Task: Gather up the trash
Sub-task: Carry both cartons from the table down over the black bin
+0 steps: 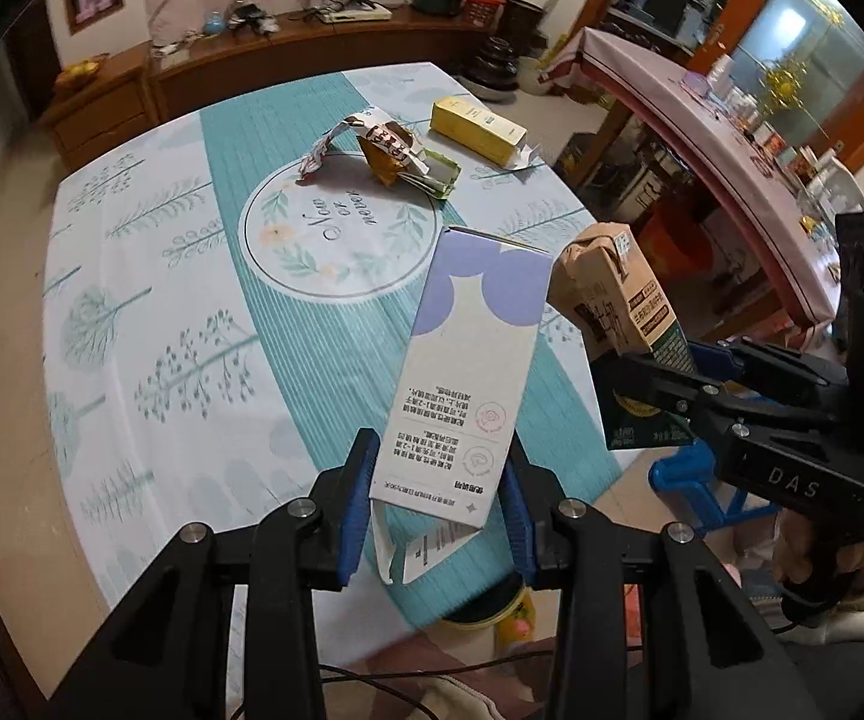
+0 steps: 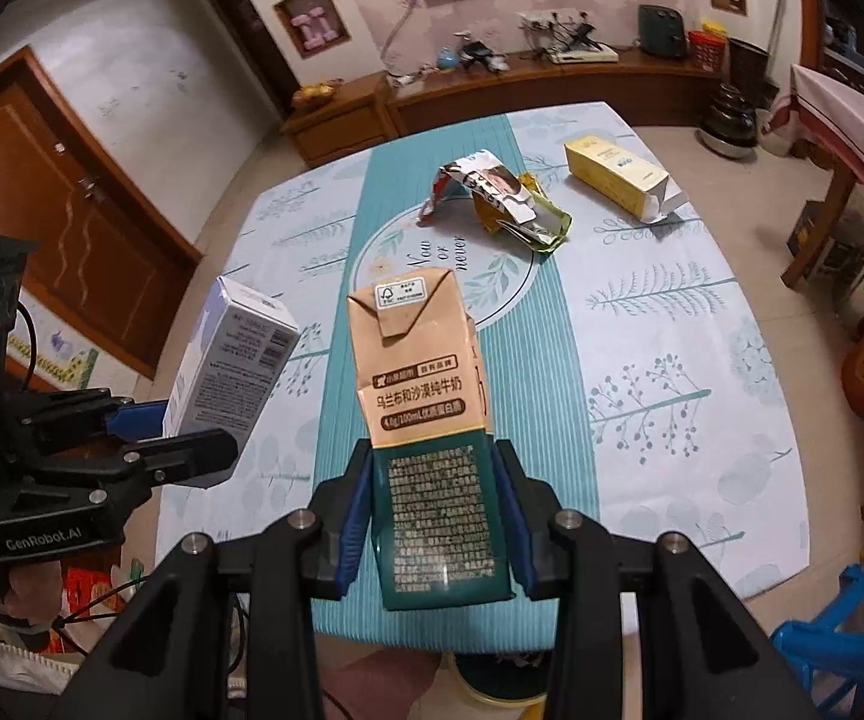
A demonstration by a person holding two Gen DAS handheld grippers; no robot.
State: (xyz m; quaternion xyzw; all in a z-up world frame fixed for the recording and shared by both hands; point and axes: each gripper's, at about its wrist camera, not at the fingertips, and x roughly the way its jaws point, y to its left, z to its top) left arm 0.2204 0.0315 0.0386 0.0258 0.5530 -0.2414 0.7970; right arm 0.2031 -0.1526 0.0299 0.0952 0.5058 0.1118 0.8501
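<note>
Both pieces are lifted off the table (image 2: pixel 672 360) — the left gripper (image 1: pixel 438 516) clamps a white-and-purple box (image 1: pixel 468 372), the right gripper (image 2: pixel 438 516) a milk carton (image 2: pixel 426 420). Next, I judge, comes carrying them to a bin; none is clearly visible. Far across the table, crumpled wrappers (image 2: pixel 498 198) and a yellow box (image 2: pixel 618 177) wait — nothing blocks them.

The near tablecloth (image 2: pixel 642 360) is left open, while the far side is blocked by crumpled wrappers (image 2: pixel 501 198) and a yellow box (image 2: pixel 618 174).
</note>
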